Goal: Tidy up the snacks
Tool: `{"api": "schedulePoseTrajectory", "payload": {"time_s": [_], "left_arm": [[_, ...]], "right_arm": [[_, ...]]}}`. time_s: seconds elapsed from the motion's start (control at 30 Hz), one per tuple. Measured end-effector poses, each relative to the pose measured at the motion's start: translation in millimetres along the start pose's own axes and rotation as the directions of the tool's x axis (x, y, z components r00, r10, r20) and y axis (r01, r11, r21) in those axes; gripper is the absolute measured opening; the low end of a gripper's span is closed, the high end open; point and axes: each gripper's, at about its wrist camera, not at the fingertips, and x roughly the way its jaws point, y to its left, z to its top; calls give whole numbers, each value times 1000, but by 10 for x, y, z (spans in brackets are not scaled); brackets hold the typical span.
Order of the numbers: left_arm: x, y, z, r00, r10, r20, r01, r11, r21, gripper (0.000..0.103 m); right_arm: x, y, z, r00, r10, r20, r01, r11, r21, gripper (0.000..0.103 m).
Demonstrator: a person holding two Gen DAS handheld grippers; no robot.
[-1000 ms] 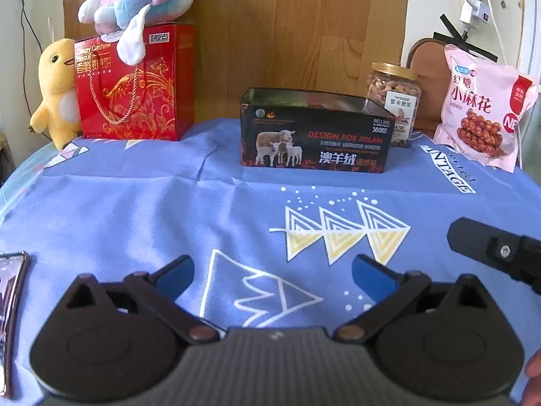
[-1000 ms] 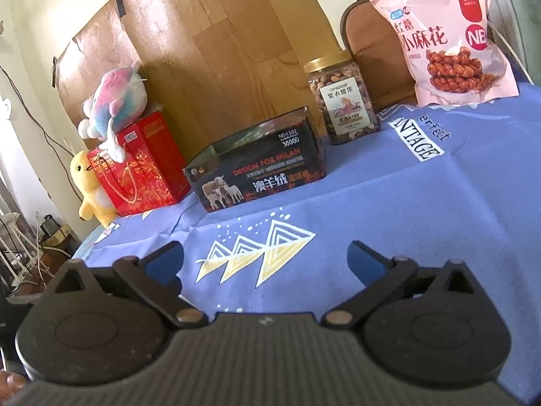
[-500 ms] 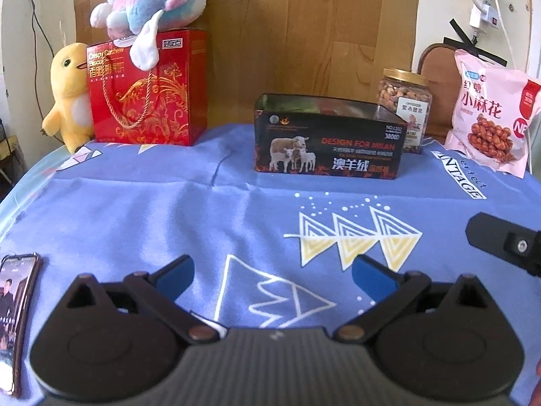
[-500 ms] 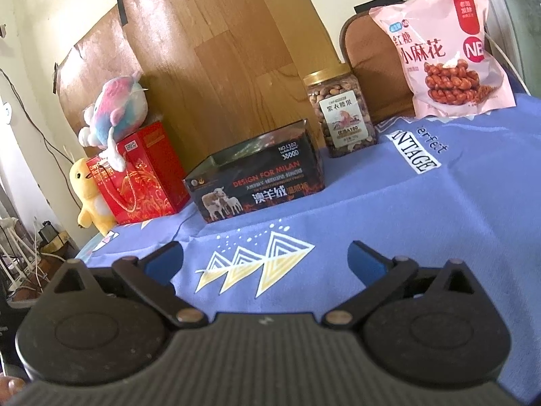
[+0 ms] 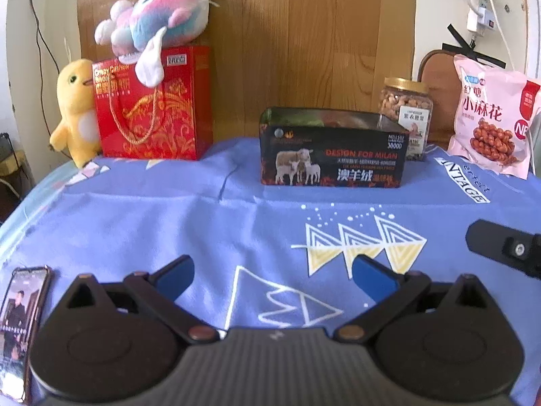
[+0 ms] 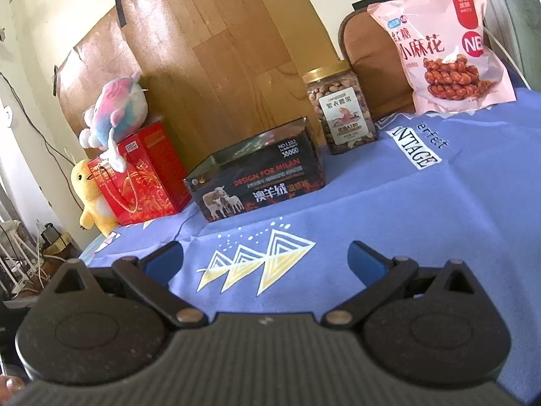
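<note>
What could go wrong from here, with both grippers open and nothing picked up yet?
1. The nut jar stands close behind the black box's corner; reaching for it may knock the box.
2. The pink snack bag leans upright against the chair back, so a nudge could topple it.
3. A phone lies by the left gripper; a low sweep might hit it. The right gripper looks clear.

Tablecloth (image 5: 169, 223): matt blue cloth, printed, creased.
Dark box (image 5: 333, 155): glossy printed finish.
Nut jar (image 6: 339, 111): clear plastic, gold lid, paper label.
Snack bag (image 6: 446, 44): glossy pink film.
Gift bag (image 5: 152, 105): glossy red, cord handles.
Backboard (image 5: 304, 34): smooth wood grain.
Toys: plush.
</note>
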Motion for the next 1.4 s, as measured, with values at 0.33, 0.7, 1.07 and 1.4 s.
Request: {"api": "schedulePoseTrajectory", "payload": {"time_s": [0.33, 0.7, 1.07, 1.4], "left_arm": [[-60, 72, 23, 999, 8, 34, -7, 1000, -21, 103], [-7, 83, -7, 999, -19, -28, 17, 999, -44, 103], [39, 124, -20, 998, -28, -57, 24, 997, -67, 103], [61, 146, -16, 997, -38, -69, 33, 996, -78, 103]], "right_arm": [[8, -14, -6, 1000, -1, -5, 1, 1000, 10, 103], [16, -21, -24, 1000, -1, -11, 1, 1000, 11, 103], [19, -34, -22, 1000, -9, -13, 9, 1000, 15, 103], [33, -33, -22, 1000, -5, -21, 5, 1000, 16, 103]]}}
